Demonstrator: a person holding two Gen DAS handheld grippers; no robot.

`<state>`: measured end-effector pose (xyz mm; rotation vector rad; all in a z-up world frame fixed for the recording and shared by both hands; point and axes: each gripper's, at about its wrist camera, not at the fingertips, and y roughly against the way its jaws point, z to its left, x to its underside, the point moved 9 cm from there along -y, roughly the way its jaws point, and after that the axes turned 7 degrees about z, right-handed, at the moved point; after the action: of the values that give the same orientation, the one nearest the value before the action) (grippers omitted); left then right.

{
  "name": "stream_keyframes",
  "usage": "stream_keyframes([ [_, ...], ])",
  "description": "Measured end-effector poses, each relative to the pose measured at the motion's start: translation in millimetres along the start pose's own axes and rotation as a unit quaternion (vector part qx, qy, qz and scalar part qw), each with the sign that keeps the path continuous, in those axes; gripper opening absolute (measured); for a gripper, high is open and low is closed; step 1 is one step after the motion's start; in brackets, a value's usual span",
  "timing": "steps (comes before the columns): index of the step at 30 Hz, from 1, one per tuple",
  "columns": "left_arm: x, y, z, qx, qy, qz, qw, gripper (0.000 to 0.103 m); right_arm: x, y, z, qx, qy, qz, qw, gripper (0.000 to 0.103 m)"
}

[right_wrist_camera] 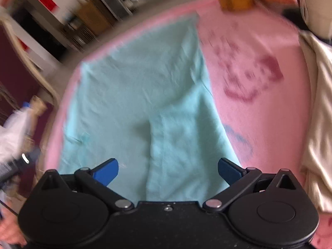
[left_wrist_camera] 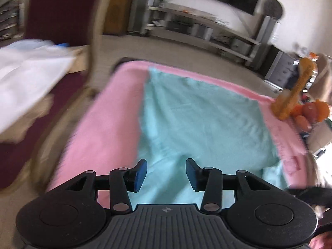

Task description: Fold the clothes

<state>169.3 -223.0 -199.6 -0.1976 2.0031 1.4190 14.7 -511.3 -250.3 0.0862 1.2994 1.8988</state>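
A light teal garment (left_wrist_camera: 199, 112) lies spread flat on a pink blanket (left_wrist_camera: 99, 132); in the right wrist view the same teal garment (right_wrist_camera: 141, 95) shows a lengthwise crease down its near half over the pink blanket (right_wrist_camera: 259, 66). My left gripper (left_wrist_camera: 166, 173) hovers above the garment's near edge, open, with nothing between its blue pads. My right gripper (right_wrist_camera: 168, 171) hangs over the near edge too, its jaws spread wide and empty. Both views are motion-blurred.
A white cloth pile (left_wrist_camera: 27, 76) lies on a dark red chair at left. Orange plush toys (left_wrist_camera: 298, 101) sit at the blanket's far right corner. A cream cloth (right_wrist_camera: 319, 112) lies along the blanket's right side. Shelves and furniture stand beyond the bed.
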Motion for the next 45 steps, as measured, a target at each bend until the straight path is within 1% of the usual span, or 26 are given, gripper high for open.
stream_keyframes([
  [2,9,6,15,-0.016,0.015,0.004,0.9998,0.042,-2,24,8,-0.047,0.024,-0.054,0.997,0.103],
  [5,13,5,22,-0.025,0.024,0.009,0.9993,0.042,0,61,15,-0.087,0.047,-0.159,0.982,0.103],
  [6,13,3,20,-0.031,0.022,0.01,0.9992,0.042,3,66,12,-0.092,0.036,-0.173,0.98,0.103],
  [10,16,-5,16,-0.043,0.008,0.016,0.9989,0.038,11,58,-15,-0.032,-0.033,-0.122,0.992,0.1],
  [11,18,-8,15,-0.042,0.005,0.02,0.9989,0.034,14,56,-22,-0.017,-0.05,-0.108,0.993,0.081],
  [12,20,-11,14,-0.041,0.002,0.024,0.9988,0.031,14,53,-26,-0.016,-0.057,-0.095,0.994,0.047],
  [13,22,-15,14,-0.042,-0.001,0.031,0.9986,0.026,16,48,-29,-0.02,-0.07,-0.079,0.994,0.025],
  [14,25,-18,15,-0.043,-0.001,0.039,0.9983,0.018,16,43,-32,-0.029,-0.085,-0.07,0.994,0.02],
  [15,29,-21,17,-0.043,0.001,0.048,0.9979,0.016,16,37,-33,-0.049,-0.096,-0.058,0.992,0.018],
  [17,35,-26,26,-0.043,0.017,0.071,0.9964,0.015,22,26,-28,-0.089,-0.112,-0.027,0.989,0.017],
  [19,41,-30,36,-0.047,0.033,0.09,0.9943,0.015,25,16,-25,-0.107,-0.117,0.003,0.987,0.018],
  [21,46,-34,47,-0.06,0.044,0.108,0.9914,0.015,28,12,-25,-0.094,-0.114,0.009,0.989,0.019],
  [22,50,-38,53,-0.082,0.044,0.121,0.9883,0.015,29,10,-27,-0.085,-0.112,0.012,0.99,0.019],
  [23,53,-41,58,-0.099,0.043,0.13,0.9857,0.021,32,8,-32,-0.063,-0.112,0.022,0.992,0.019],
  [24,53,-40,60,-0.104,0.04,0.129,0.9854,0.023,36,5,-39,-0.039,-0.111,0.031,0.993,0.019],
  [25,53,-39,62,-0.11,0.037,0.128,0.9849,0.025,39,3,-45,-0.016,-0.111,0.041,0.993,0.015],
  [26,54,-37,63,-0.121,0.032,0.127,0.9839,0.026,41,4,-50,-0.003,-0.111,0.04,0.993,0.004],
  [28,56,-29,68,-0.147,0.029,0.117,0.9817,0.022,42,13,-60,0.027,-0.115,0.032,0.992,0.004],
  [29,54,-23,68,-0.143,0.033,0.104,0.9838,0.015,42,21,-64,0.047,-0.111,0.02,0.992,0.007],
  [30,52,-18,67,-0.138,0.036,0.091,0.9856,0.015,42,28,-69,0.081,-0.105,0.01,0.991,0.011],
  [33,40,-6,52,-0.088,0.029,0.05,0.9944,0.016,36,46,-67,0.081,-0.091,-0.034,0.992,0.014],
  [37,23,-20,9,-0.019,-0.013,0.042,0.9988,0.021,22,24,-53,0.023,-0.114,-0.031,0.993,0.014],
  [40,17,-46,-15,-0.004,-0.04,0.056,0.9976,0.021,12,8,-43,-0.022,-0.132,-0.028,0.991,0.014],
  [43,25,-73,-25,0.015,-0.039,0.095,0.9946,0.021,2,-8,-32,-0.067,-0.15,-0.025,0.986,0.014],
  [44,27,-77,-24,0.011,-0.04,0.095,0.9946,0.026,-2,-13,-29,-0.082,-0.156,-0.024,0.984,0.014],
  [45,27,-77,-24,0.009,-0.044,0.088,0.9951,0.026,0,-16,-30,-0.076,-0.154,-0.02,0.985,0.014],
])
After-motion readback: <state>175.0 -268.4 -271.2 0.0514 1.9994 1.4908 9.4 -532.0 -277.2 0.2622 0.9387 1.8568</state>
